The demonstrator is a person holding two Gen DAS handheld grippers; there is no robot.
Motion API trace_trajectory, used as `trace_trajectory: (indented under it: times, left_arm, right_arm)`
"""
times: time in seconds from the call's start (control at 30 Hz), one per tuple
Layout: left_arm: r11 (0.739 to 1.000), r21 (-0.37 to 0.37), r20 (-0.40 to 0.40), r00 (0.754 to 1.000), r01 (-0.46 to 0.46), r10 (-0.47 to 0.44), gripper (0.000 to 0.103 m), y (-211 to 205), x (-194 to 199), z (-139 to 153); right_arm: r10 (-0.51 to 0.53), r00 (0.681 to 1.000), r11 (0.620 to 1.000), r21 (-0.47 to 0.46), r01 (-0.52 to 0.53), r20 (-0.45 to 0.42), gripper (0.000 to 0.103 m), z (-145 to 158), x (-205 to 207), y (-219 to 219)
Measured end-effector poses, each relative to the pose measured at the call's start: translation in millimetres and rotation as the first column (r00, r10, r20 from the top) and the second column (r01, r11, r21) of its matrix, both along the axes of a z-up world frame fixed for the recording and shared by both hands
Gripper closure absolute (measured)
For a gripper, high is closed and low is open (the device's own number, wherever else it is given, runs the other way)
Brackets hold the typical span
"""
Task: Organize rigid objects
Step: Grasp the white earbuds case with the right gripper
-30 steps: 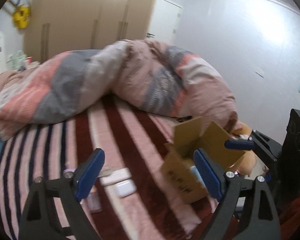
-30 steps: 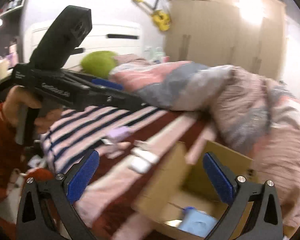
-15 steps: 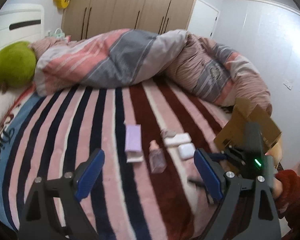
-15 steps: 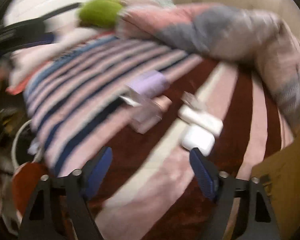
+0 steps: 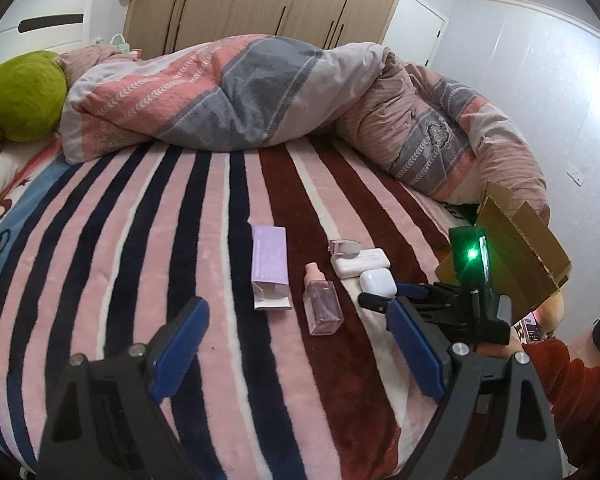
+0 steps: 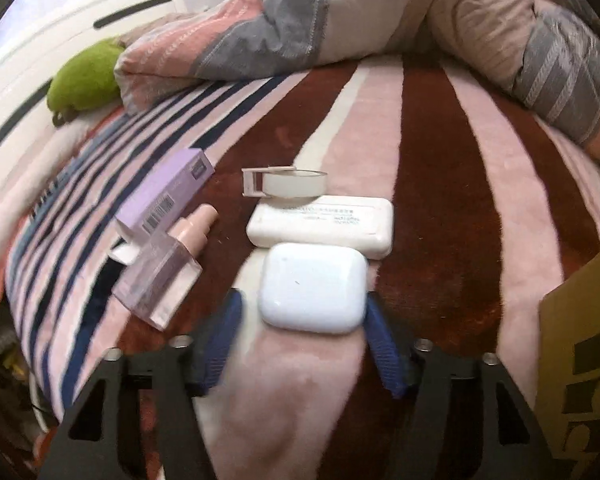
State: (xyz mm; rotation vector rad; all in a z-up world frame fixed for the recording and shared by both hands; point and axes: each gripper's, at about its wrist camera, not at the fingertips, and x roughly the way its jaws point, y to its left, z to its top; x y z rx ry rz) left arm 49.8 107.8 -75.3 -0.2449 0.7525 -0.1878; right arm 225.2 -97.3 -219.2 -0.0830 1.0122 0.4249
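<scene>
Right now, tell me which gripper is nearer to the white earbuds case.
Right. The right gripper is open with a finger on either side of the white earbuds case on the striped blanket. The left gripper hangs open farther back, with the pink bottle lying ahead of it.

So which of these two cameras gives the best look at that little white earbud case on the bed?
The right wrist view. The earbud case fills the middle, lying between the open right claw, its rounded lid side plain. In the left wrist view it is small, beside the power bank, its near edge cut by the right claw.
</scene>
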Motion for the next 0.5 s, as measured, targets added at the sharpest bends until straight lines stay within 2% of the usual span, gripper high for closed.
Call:
trace_trajectory:
  times: [0.03, 0.1, 0.13, 0.17, 0.23, 0.37, 0.5]
  left_arm:
    - [1.0, -0.001, -0.001, 1.0, 0.001, -0.001, 0.014, -1, 1, 1]
    - [1.0, -0.003, -0.003, 1.0, -0.001, 0.001, 0.014, -2, 2, 2]
    - [1.0, -0.006, -0.005, 1.0, 0.0, 0.0, 0.014, -2, 3, 2]
    - [1.0, -0.01, -0.008, 1.0, 0.001, -0.001, 0.014, -3, 4, 2]
    - [1.0, -0.024, -0.013, 1.0, 0.011, -0.012, 0.014, -5, 4, 3]
    - [0.995, -0.076, -0.027, 0.998, 0.06, -0.063, 0.014, -16, 7, 3]
    - [0.978, -0.147, -0.026, 0.988, 0.146, -0.151, 0.014, -36, 6, 9]
  right_arm:
    - [-0.012, 1.0, 1.0, 0.01, 0.012, -0.012, 0.034, -1, 2, 1]
    - [-0.024, 1.0, 1.0, -0.004, 0.024, -0.002, 0.036, 0, 5, 7]
    - [-0.033, 0.999, 0.999, -0.026, 0.033, 0.009, 0.05, -1, 6, 9]
    - [-0.042, 0.999, 0.998, -0.052, 0.043, 0.018, 0.053, -1, 6, 10]
    - [-0.019, 0.999, 0.999, -0.047, 0.02, 0.032, 0.053, 2, 3, 10]
    - [0.113, 0.991, 0.993, -0.025, -0.112, 0.076, 0.054, 20, -24, 15]
    - [0.28, 0.949, 0.958, 0.028, -0.287, 0.146, 0.054, 57, -70, 24]
